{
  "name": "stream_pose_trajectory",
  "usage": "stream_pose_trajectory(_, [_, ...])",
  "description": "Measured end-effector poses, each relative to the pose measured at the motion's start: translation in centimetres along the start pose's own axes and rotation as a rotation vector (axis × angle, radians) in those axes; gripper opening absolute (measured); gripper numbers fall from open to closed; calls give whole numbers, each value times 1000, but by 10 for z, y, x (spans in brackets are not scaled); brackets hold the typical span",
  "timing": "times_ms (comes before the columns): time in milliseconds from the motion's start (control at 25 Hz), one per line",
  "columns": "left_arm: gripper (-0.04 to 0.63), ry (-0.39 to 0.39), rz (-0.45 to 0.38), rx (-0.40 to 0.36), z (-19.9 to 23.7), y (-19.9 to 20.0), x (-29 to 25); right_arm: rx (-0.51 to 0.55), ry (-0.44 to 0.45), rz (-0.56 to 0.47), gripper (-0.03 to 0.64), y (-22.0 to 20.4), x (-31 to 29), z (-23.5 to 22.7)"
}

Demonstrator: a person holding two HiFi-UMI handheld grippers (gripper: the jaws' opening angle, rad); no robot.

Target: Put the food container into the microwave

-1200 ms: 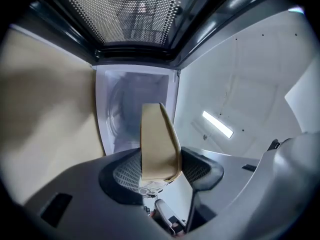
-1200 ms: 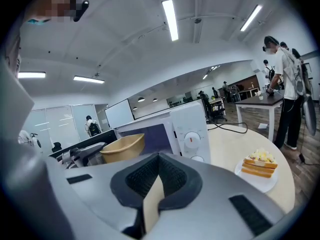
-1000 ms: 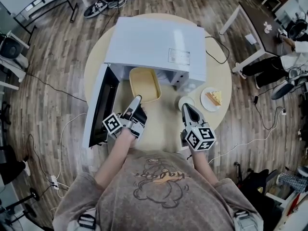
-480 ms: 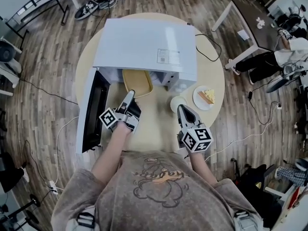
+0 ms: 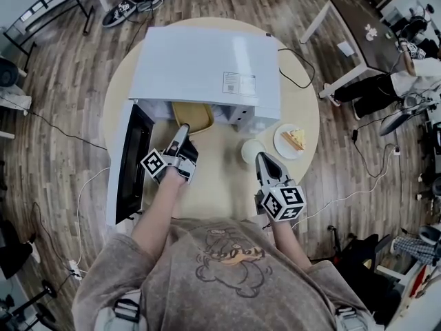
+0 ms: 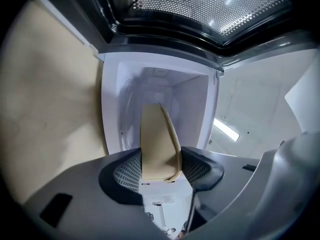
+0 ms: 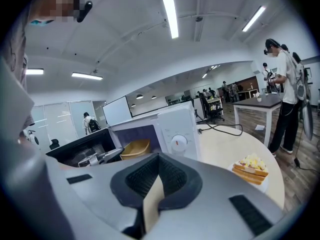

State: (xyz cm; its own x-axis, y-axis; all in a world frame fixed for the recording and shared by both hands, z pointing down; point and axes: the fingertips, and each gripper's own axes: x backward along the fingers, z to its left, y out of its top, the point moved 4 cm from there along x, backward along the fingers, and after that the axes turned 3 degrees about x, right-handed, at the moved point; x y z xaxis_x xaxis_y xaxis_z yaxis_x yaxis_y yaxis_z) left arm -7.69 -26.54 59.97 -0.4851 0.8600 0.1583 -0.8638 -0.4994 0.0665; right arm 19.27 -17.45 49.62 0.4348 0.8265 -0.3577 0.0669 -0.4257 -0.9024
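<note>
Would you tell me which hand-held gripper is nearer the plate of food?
Right. The right hand-held gripper is close beside the plate; the left hand-held gripper holds the food container at the microwave.

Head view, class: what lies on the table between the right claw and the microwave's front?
A small white cup stands there, just ahead of the right claw and short of the microwave. Only the head view shows it.
</note>
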Motion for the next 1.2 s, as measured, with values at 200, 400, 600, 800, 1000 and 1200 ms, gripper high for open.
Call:
stream_pose_trajectory(200, [245, 6, -7, 1, 9, 8, -7, -3, -13, 8, 2, -1, 2, -1])
stream_pose_trajectory(400, [245, 17, -13, 11, 17, 13, -12, -3, -25, 13, 2, -2, 4, -2])
stream_pose_trajectory(600, [245, 26, -16, 18, 22, 16, -16, -5, -31, 21, 2, -4, 4, 0])
stream_pose_trajectory(800, [241, 36, -21, 24, 25, 17, -17, -9, -33, 28, 2, -6, 3, 1])
stream_pose_trajectory(1000, [241, 49, -36, 35, 29, 18, -17, -11, -30, 31, 2, -7, 2, 2])
stream_pose_trajectory(1200, [247, 62, -41, 44, 31, 17, -15, -12, -29, 36, 2, -9, 1, 3])
